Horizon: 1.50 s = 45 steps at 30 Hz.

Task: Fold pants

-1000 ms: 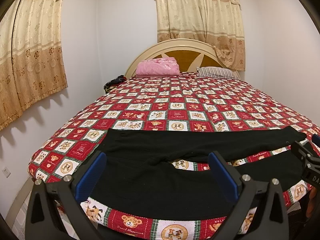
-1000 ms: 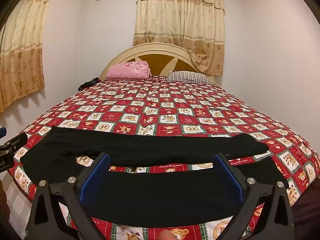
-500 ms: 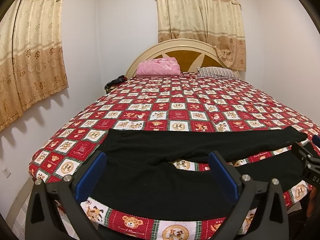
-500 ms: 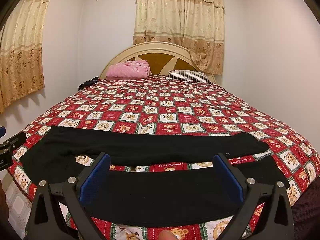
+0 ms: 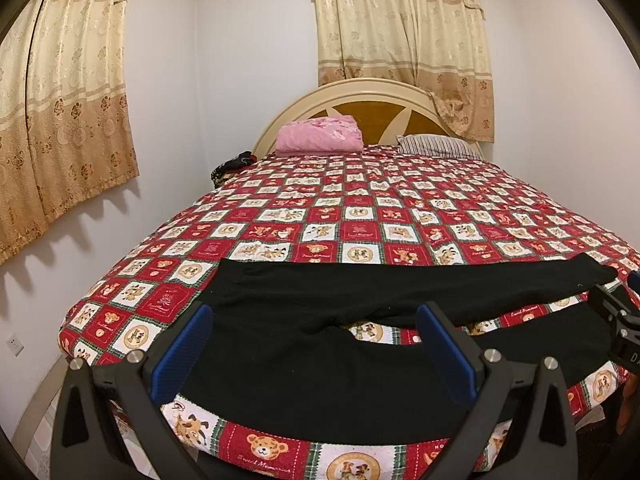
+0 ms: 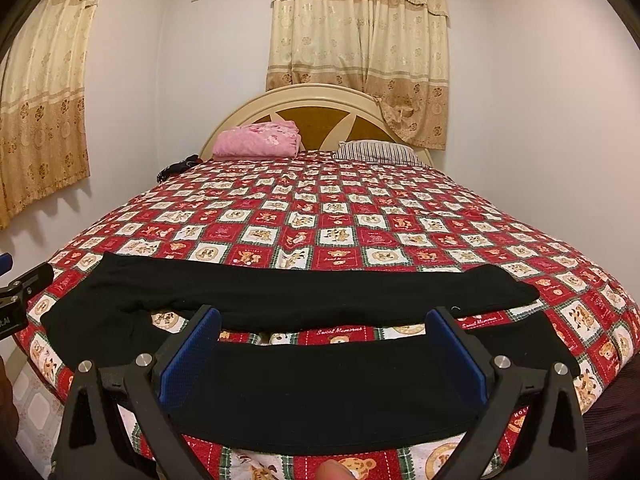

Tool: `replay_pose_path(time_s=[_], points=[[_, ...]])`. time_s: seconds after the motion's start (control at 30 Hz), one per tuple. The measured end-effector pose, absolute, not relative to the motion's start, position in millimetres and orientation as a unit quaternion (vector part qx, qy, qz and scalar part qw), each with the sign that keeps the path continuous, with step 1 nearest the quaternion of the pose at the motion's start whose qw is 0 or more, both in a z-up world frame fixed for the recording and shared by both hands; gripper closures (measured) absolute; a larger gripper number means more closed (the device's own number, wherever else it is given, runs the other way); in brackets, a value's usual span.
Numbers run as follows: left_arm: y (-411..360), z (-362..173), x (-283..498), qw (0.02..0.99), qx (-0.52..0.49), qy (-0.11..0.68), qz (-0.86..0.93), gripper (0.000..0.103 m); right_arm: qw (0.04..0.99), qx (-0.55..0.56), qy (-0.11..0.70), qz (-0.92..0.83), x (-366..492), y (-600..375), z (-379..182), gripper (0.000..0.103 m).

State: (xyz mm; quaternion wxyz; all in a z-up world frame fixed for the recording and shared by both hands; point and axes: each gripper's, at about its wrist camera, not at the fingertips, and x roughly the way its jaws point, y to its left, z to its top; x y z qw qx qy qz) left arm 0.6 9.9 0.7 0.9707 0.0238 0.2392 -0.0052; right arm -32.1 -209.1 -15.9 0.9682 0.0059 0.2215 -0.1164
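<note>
Black pants (image 5: pixel 320 376) lie flat across the foot of the bed, waist to the left, both legs running right with a strip of quilt between them. They also show in the right wrist view (image 6: pixel 320 380). My left gripper (image 5: pixel 316 344) is open and empty, held above the waist end near the crotch. My right gripper (image 6: pixel 324 344) is open and empty, held above the near leg. Each gripper shows at the edge of the other's view, the right one (image 5: pixel 616 320) and the left one (image 6: pixel 20 292).
The bed has a red and white teddy-bear quilt (image 5: pixel 360 216) and a cream headboard (image 6: pixel 312 100). A pink folded blanket (image 5: pixel 320 136) and a striped pillow (image 5: pixel 436 146) lie at the head. A dark item (image 5: pixel 232 164) sits at the far left. Curtains hang on both walls.
Both grippers have barely shifted; the views moved only slightly. The pants lie as before and both grippers stay open.
</note>
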Motion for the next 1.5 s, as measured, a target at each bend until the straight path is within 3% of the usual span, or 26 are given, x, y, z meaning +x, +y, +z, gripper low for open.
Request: replay_pose_path(time_s=[0.67, 1.23, 1.5], points=[[24, -15, 26, 0.97, 0.045, 0.24, 0.015, 0.0, 0.971, 0.02, 0.218, -0.101, -30, -215, -16, 0.001], [140, -61, 196, 0.942, 0.069, 0.328, 0.035, 0.0, 0.951, 0.101, 0.281, -0.083, 22, -262, -55, 0.001], [155, -109, 274, 0.911, 0.061, 0.407, 0.01, 0.027, 0.945, 0.083, 0.301, -0.1, 63, -280, -67, 0.001]])
